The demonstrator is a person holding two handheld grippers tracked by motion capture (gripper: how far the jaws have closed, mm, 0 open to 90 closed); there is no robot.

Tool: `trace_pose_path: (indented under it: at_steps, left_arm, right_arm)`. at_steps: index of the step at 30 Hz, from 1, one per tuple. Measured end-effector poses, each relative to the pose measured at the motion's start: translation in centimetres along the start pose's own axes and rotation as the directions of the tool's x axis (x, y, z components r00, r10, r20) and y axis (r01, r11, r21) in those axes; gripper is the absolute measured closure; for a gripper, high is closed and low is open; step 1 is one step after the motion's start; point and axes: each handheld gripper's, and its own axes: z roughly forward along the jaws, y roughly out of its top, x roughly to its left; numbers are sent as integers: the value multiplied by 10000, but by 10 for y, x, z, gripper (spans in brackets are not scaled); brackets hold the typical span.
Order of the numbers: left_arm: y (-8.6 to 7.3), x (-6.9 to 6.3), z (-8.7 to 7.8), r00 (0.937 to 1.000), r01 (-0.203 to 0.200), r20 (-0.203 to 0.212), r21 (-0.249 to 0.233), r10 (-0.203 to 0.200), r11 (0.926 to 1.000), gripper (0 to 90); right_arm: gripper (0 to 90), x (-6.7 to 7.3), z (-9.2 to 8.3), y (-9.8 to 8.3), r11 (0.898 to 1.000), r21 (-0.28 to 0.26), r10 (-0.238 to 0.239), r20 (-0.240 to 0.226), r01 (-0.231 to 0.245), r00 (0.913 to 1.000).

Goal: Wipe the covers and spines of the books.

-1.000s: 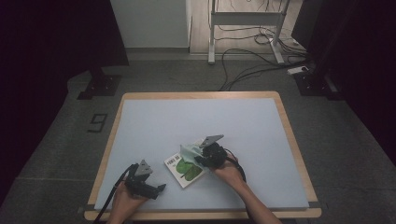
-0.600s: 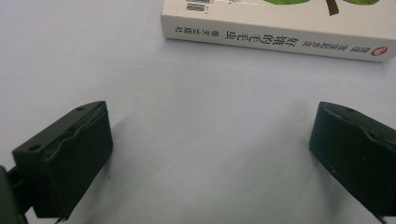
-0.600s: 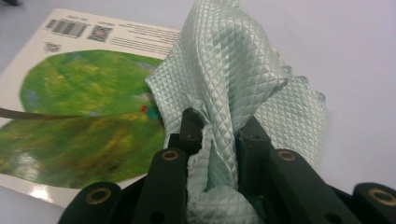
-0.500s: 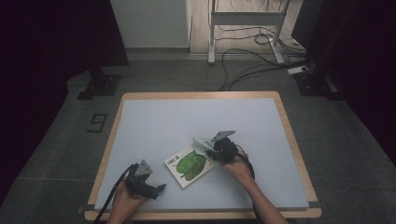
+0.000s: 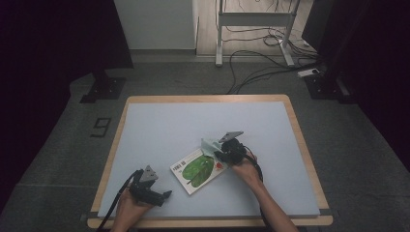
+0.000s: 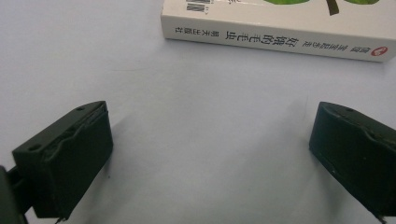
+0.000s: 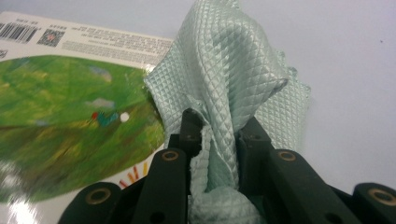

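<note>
- High view is showing one wooden-edged table (image 5: 300, 145) with a pale blue top, two grippers and two things lying or held on it: one book and one cloth.
- One book (image 5: 198, 169) with a green picture on its white cover is lying flat near the middle of the near half of the table, turned at an angle.
- One pale green quilted cloth (image 5: 211, 144) is sitting at the far right corner of the book, bunched up, partly over the cover and partly over the table top.
- Right gripper (image 5: 223, 151) is clamping that cloth: in the right gripper view its two black jaws are closing tightly on a fold of the cloth (image 7: 233, 88), which is rising above them beside the book (image 7: 70, 121).
- Left gripper (image 5: 164, 195) is resting at the near left of the table, well apart from the cloth; in the left gripper view its two jaws are standing wide apart with nothing between them, and the book's spine (image 6: 280, 39) is lying just beyond them.
</note>
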Motion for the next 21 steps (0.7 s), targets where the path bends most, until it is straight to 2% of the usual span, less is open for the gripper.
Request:
trace_pose_path:
  at_steps: [13, 21]
  left_arm:
    - [0, 0, 0, 10000, -17, -5, 15, 17, 10000, 0]
    - [0, 0, 0, 10000, -16, -8, 10, 16, 10000, 0]
  right_arm:
    - [746, -3, 20, 24, 9997, 190, -137, 151, 134, 9998]
    - [747, -6, 28, 32, 9998, 172, 99, 63, -100, 9999]
